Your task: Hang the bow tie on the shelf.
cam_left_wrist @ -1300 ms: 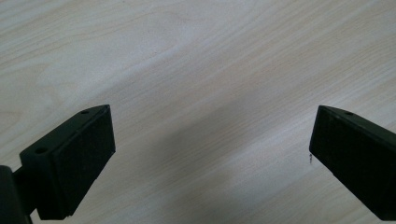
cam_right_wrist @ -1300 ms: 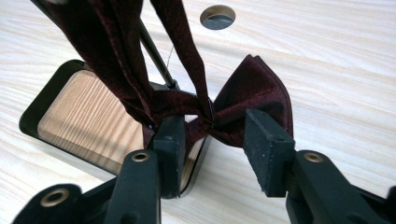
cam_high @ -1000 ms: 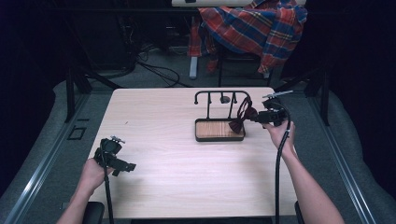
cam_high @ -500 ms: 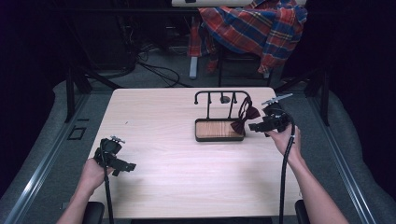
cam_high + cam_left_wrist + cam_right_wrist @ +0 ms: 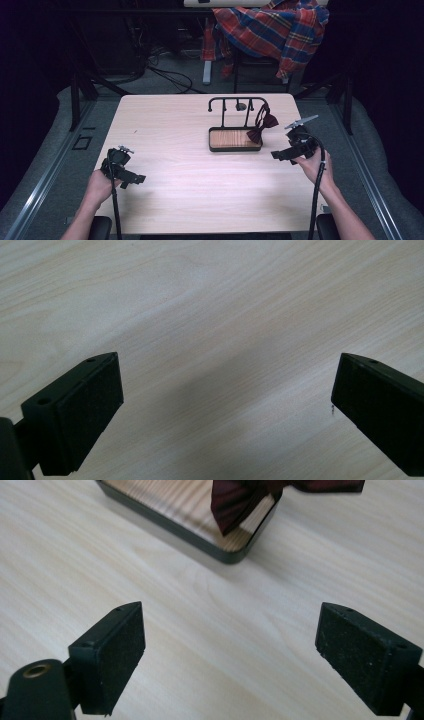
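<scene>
The bow tie (image 5: 263, 125) hangs from the right end of the black stand (image 5: 235, 146), its lower wing drooping over the right corner of the stand's wooden base. In the right gripper view the bow tie (image 5: 260, 495) lies ahead of the jaws and well apart from them, above the base corner (image 5: 235, 547), with bare desk (image 5: 225, 630) between the pads.

The right gripper (image 5: 276, 155) sits just to the right of the stand's base, below the bow tie and clear of it. Its jaws have just been opening and stand wide apart, with nothing between them.

The left gripper (image 5: 142, 178) rests far to the left of the stand, near the desk's front left corner, well apart from the bow tie. Its jaws stand wide open over bare wood in the left gripper view, holding nothing.

A plaid cloth (image 5: 272, 27) drapes over a chair behind the stand, beyond the desk's far edge.
</scene>
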Demonstrator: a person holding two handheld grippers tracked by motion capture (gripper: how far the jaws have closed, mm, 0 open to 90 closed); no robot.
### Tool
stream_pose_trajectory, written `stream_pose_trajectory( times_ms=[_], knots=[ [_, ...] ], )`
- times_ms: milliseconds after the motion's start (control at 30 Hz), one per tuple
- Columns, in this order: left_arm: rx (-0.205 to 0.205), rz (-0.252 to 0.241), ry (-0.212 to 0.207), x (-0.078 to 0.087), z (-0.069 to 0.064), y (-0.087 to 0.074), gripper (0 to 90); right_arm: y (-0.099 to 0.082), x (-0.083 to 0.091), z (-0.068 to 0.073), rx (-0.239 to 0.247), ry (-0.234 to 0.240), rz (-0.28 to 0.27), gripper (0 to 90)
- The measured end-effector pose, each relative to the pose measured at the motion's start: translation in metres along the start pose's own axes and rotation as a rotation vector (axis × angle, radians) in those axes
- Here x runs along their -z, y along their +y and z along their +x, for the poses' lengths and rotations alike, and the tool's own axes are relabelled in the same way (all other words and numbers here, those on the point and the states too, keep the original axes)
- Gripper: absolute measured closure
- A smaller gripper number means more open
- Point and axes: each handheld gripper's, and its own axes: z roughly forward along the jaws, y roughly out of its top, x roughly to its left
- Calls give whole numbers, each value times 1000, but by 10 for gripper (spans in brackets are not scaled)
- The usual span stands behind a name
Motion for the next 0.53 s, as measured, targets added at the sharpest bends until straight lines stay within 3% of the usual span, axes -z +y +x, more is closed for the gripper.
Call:
stream_pose_trajectory(
  times_ms=[233, 300, 533],
  knots=[
    [2, -15, 4, 0, 0, 0, 2, -30, 0, 8, 18, 13, 57, 54],
    [0, -15, 4, 0, 0, 0, 2, -39, -3, 13, 33, 17, 102, 18],
    [-9, -1, 2, -2, -1, 0, 2, -48, -13, 18, 77, 43, 175, 1]
  ],
)
